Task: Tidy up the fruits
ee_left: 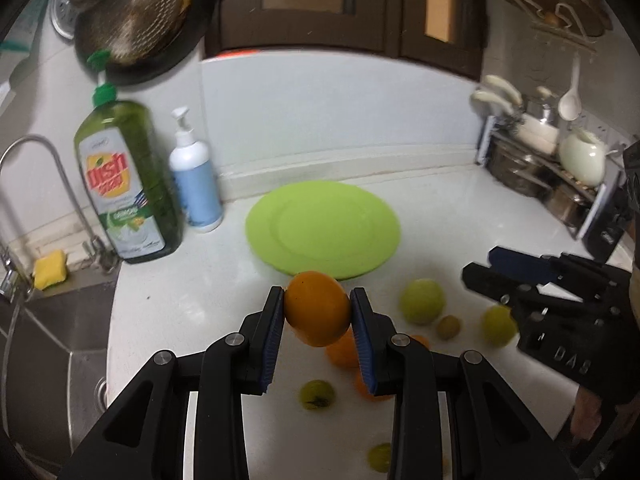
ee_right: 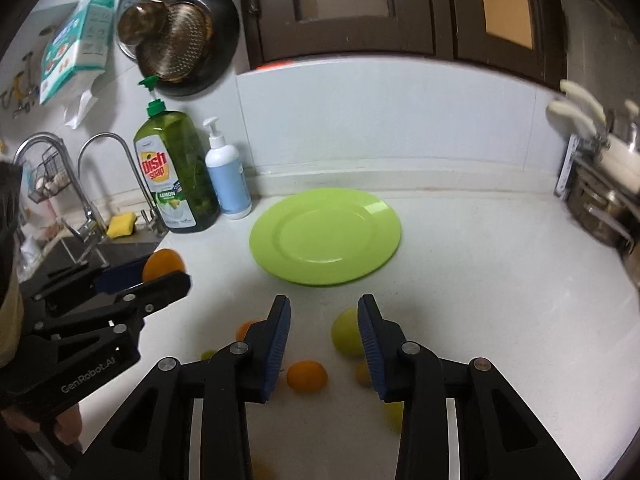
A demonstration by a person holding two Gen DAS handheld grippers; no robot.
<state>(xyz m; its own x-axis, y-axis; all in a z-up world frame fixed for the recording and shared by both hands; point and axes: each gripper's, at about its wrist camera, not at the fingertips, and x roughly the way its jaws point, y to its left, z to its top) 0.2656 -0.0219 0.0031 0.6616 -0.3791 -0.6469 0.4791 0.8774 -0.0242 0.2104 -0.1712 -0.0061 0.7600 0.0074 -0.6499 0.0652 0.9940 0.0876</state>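
My left gripper (ee_left: 317, 291) is shut on an orange (ee_left: 317, 308) and holds it above the counter, just in front of the bare lime-green plate (ee_left: 324, 228). From the right wrist view the same orange (ee_right: 163, 264) shows in the left gripper (ee_right: 160, 276) at the left. My right gripper (ee_right: 324, 300) stands open with nothing between its pads, short of the plate (ee_right: 325, 236). Below it lie a loose orange (ee_right: 306, 376) and a green fruit (ee_right: 346, 332). More fruit lies on the white counter: a green one (ee_left: 422, 300), a small brown one (ee_left: 448, 327), another orange (ee_left: 342, 350).
A green dish soap bottle (ee_left: 128, 184) and a white pump bottle (ee_left: 196, 184) stand left of the plate by the wall. The steel sink (ee_left: 52, 340) with its faucet and a yellow sponge (ee_left: 50, 268) is at the left. A rack of pots (ee_left: 540, 176) fills the right corner.
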